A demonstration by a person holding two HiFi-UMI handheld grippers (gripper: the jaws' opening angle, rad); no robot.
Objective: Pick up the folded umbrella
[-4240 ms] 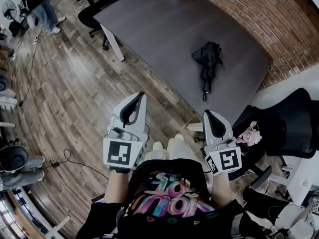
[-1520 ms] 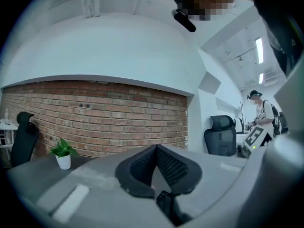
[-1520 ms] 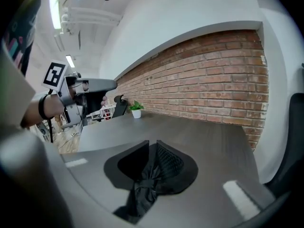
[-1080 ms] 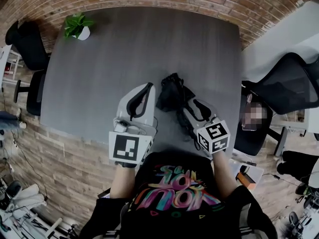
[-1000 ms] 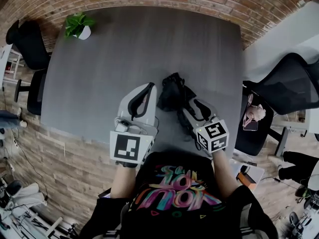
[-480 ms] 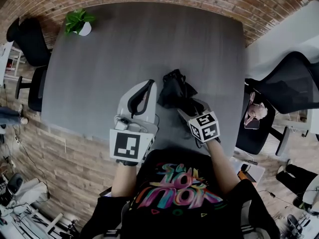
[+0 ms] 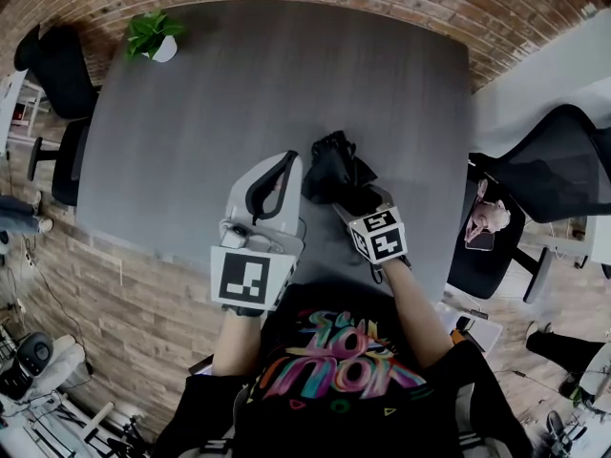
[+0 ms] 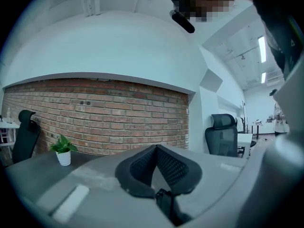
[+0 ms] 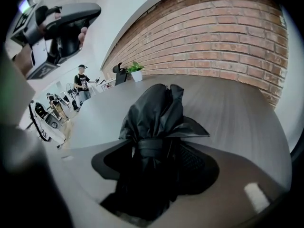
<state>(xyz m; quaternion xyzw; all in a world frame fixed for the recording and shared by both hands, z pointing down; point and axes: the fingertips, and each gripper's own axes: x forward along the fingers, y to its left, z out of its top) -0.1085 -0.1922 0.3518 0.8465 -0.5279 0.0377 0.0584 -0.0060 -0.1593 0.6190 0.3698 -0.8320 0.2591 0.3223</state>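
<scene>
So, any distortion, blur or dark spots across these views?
Head view: heavy fisheye, the grey rectangular table bows outward. Left gripper view: red brick wall arches, dark corners. Right gripper view: black folded fabric umbrella goes near-featureless low down.

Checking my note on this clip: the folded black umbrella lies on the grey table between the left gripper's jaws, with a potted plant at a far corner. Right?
Not quite. The umbrella is between the jaws of the right gripper, which are opening around it, as the right gripper view shows. The left gripper holds nothing. The grey table and potted plant are right.
</scene>
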